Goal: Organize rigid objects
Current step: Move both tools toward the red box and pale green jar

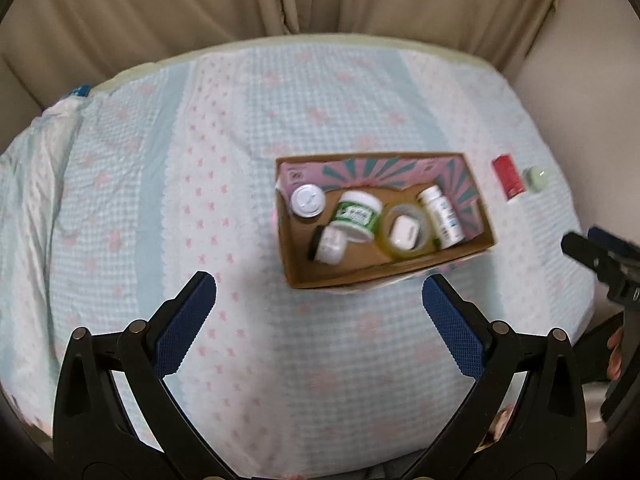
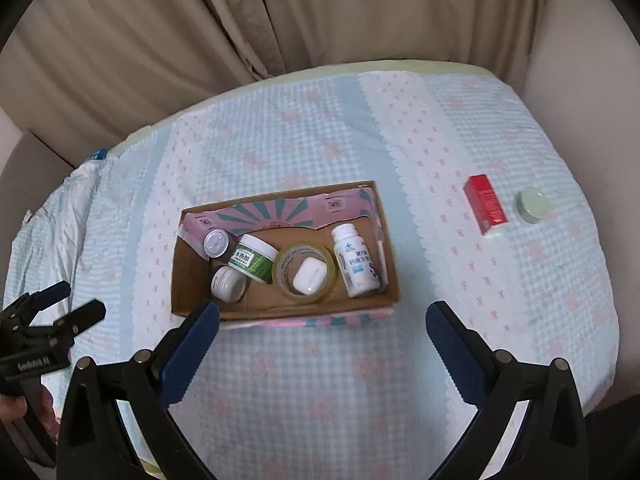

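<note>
Two things remain outside on the checked bedspread (image 2: 320,380), well apart from the cardboard box (image 2: 280,308), so your sorting looks mostly done. That box already holds a white bottle (image 2: 355,260) lying along its right wall, a tape roll (image 2: 305,270) ringing a white case (image 2: 307,277), and jars packed left. You hold the right gripper (image 2: 322,340) and left gripper (image 1: 319,312) wide open and empty. To the box's right, the red box (image 2: 486,204) and green jar (image 2: 531,205) sit just beside each other.
</note>
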Demonstrator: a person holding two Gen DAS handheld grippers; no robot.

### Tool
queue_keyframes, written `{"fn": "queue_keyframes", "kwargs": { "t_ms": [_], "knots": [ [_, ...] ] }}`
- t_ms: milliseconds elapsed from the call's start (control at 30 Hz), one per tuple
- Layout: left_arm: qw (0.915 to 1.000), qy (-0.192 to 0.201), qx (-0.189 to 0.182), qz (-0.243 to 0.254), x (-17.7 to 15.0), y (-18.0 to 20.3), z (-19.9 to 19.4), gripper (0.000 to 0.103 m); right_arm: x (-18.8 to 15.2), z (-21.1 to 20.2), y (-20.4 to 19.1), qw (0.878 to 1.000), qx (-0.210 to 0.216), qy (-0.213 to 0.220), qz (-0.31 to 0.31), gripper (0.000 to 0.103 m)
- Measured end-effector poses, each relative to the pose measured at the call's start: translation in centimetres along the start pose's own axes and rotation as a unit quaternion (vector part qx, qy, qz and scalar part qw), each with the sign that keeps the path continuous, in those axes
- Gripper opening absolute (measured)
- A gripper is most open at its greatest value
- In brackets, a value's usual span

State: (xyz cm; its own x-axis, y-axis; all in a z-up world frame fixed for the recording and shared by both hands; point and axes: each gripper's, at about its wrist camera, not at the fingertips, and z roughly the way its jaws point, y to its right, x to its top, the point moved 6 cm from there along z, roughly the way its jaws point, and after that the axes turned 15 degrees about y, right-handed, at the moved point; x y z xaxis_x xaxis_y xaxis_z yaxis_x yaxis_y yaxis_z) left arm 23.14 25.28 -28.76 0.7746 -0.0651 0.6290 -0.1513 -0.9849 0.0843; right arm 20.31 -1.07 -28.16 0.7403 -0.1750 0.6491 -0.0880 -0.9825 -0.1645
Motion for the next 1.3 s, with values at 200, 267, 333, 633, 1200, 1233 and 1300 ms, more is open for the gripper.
{"fn": "queue_keyframes", "kwargs": {
  "t_ms": [200, 267, 333, 633, 1200, 1233, 1300],
  "knots": [
    [0.9996, 0.023, -0.017, -0.001, 0.8, 4.2, -2.3, 0.103, 0.6, -5.0, 3.9, 0.999, -0.035, 0.026, -0.007, 0.103],
    [0.9993, 0.028, -0.024, 0.002, 1.1, 6.2, -2.7, 0.103, 0.9, -6.0, 5.5, 0.998, -0.046, 0.031, -0.001, 0.103],
    [0.9989, 0.037, -0.029, 0.006, 1.4, 8.2, -2.9, 0.103, 1.3, -6.9, 7.6, 0.998, -0.058, 0.033, 0.007, 0.103],
    [0.9961, 0.084, 0.005, 0.027, 2.0, 19.3, -2.7, 0.103, 2.2, -7.6, 17.6, 0.997, -0.055, 0.051, 0.000, 0.103],
    [0.9988, 0.044, 0.020, -0.009, 4.3, 38.4, 9.5, 0.103, 4.9, 1.0, 33.2, 0.994, -0.005, 0.046, -0.098, 0.103],
    [0.9991, 0.039, 0.015, -0.009, 4.3, 38.9, 10.7, 0.103, 4.9, 2.0, 33.8, 0.994, -0.005, 0.048, -0.099, 0.103],
    [0.9996, 0.028, 0.004, -0.008, 4.3, 40.3, 13.7, 0.103, 4.6, 3.7, 34.9, 0.993, -0.007, 0.056, -0.101, 0.103]
  ]
}}
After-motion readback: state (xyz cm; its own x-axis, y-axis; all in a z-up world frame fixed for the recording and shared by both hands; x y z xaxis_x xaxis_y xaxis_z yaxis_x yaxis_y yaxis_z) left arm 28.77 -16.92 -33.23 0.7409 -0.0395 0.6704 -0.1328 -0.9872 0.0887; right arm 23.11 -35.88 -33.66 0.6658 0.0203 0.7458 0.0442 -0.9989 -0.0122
